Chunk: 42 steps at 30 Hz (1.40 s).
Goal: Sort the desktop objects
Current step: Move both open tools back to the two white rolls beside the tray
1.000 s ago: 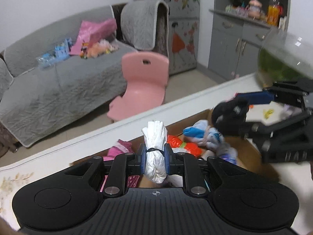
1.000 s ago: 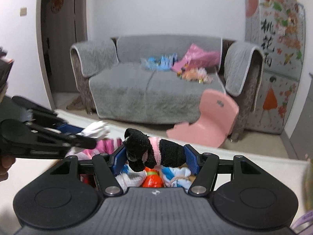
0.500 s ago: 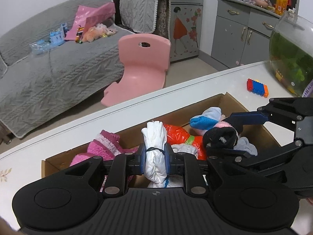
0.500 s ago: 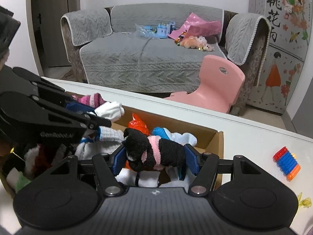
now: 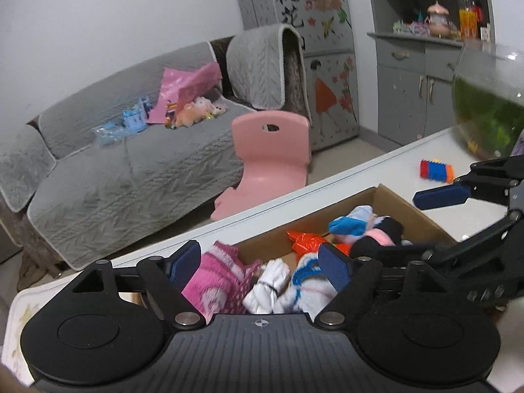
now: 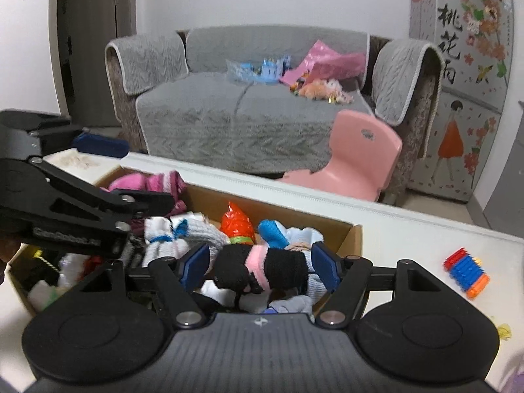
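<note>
Socks (image 5: 294,281) fill the box (image 5: 422,219) on my white desk (image 5: 376,170); grey sofa (image 5: 131,170) behind; both claws are opening, the left claw (image 5: 262,262) empty, the right claw (image 6: 260,262) loosening round a black sock (image 6: 262,268).

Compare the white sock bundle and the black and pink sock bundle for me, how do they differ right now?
The white sock bundle is plain white; the black and pink sock bundle is black with a pink band. The white one lies among other socks in the cardboard box, below the opening left tool; the black one sits crosswise between the opening right tool's fingers. Both are rolled pairs over the same box.
</note>
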### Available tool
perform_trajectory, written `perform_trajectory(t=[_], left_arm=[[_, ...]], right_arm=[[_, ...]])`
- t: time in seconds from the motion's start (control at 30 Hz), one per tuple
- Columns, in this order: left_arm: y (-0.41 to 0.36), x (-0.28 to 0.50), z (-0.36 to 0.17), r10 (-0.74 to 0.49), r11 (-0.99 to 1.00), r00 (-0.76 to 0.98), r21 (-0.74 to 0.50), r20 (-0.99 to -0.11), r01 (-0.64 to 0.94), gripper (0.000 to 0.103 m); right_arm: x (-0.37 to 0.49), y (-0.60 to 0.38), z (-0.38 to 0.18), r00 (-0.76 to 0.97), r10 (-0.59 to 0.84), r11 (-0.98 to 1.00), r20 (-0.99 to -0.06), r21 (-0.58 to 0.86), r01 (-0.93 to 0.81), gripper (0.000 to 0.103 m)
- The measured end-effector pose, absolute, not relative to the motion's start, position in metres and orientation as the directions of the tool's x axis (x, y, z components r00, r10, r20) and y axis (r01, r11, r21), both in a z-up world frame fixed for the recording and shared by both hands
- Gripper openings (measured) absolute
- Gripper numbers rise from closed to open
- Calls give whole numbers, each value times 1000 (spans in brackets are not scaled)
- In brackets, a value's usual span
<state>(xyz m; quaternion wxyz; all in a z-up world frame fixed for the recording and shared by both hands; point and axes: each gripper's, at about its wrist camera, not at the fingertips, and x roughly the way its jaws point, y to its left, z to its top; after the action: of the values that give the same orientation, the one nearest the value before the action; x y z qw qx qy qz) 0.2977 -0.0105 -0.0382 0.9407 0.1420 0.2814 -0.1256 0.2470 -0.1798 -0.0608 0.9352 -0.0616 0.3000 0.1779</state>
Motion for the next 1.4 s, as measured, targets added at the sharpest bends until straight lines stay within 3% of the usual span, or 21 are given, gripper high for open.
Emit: perform_trajectory(t=[0.37,0.53,0.7,1.03,1.4], left_arm=[[-2,186,-32,-139,921,839,243,-526,304,88],[6,132,-55,-179,925,807,182,-562,332,90],[4,107,-91,-212,910,747,151,-630,386,90],[-1,94,-115,-306,823,700,190,-645,535,90],[0,105,-133,-299,830,694,179,-655,527,91]], right_arm=[[156,-200,-30,789,382,914,-480,73,-398,72],[112,-200,-37,783,416,904,-463,115,-412,76],[96,-186,-66,751,425,897,-505,126,-424,75],[97,-175,-105,684,489,846,-541,102,-524,75],[130,-156,-106,661,479,853,-577,129,-506,75]])
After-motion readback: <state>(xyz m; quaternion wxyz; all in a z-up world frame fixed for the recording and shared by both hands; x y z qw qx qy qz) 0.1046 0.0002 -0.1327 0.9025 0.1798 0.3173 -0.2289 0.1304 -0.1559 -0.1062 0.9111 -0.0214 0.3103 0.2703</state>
